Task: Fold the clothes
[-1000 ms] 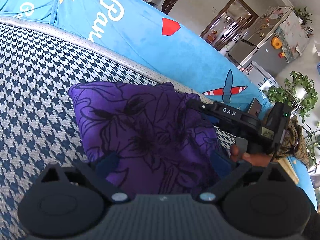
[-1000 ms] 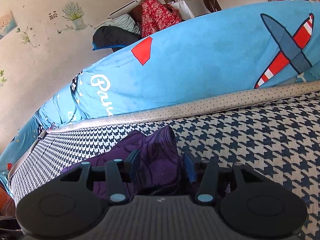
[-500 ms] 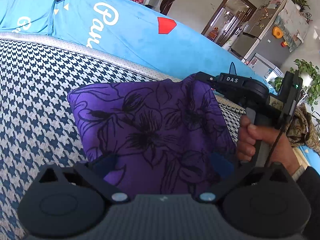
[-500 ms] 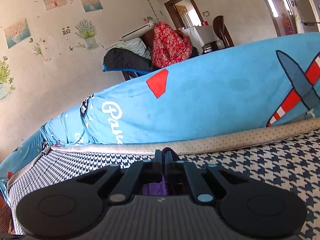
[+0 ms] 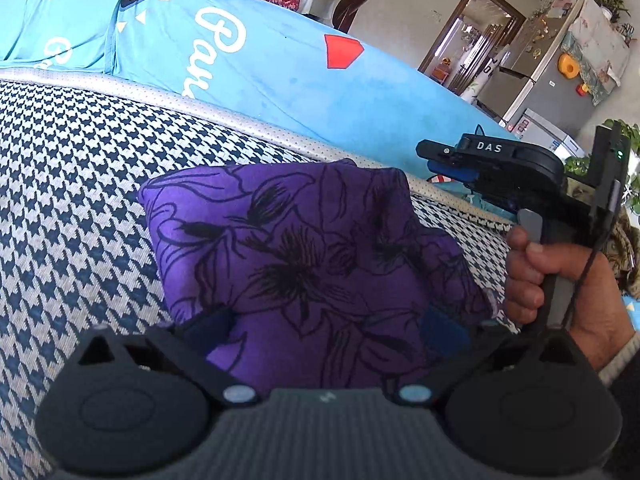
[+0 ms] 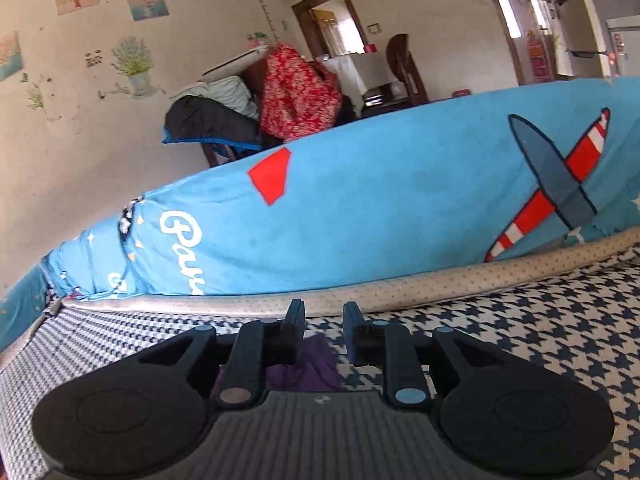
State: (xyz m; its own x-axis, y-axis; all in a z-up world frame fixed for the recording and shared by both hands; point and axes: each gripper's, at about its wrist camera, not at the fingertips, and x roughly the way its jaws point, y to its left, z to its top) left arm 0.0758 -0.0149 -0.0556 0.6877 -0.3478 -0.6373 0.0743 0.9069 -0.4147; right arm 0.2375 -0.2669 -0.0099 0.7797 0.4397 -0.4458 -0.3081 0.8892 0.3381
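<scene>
A folded purple cloth with black flower print (image 5: pixel 304 256) lies on the navy-and-white houndstooth surface (image 5: pixel 80 200). My left gripper (image 5: pixel 328 324) stands open at the cloth's near edge. Its blue pads (image 5: pixel 444 328) sit wide apart with the cloth bulging between and over them. A hand (image 5: pixel 532 276) holds my right gripper (image 5: pixel 430 156) just above and to the right of the cloth's far right corner, clear of it. In the right wrist view the right gripper (image 6: pixel 324 320) has its jaws opening with nothing between the pads. The purple cloth (image 6: pixel 312 368) shows only below them.
A blue cover with an aeroplane print (image 6: pixel 400 216) rises behind the beige dotted piping (image 6: pixel 400 292) at the far edge. Beyond it are a chair piled with clothes (image 6: pixel 296 96), a fridge (image 5: pixel 552 80) and a plant (image 5: pixel 628 140).
The right gripper went from astride the cloth's far right corner to shut on it and raising it. It has now let go and risen clear, and the cloth has settled. The left gripper stayed put.
</scene>
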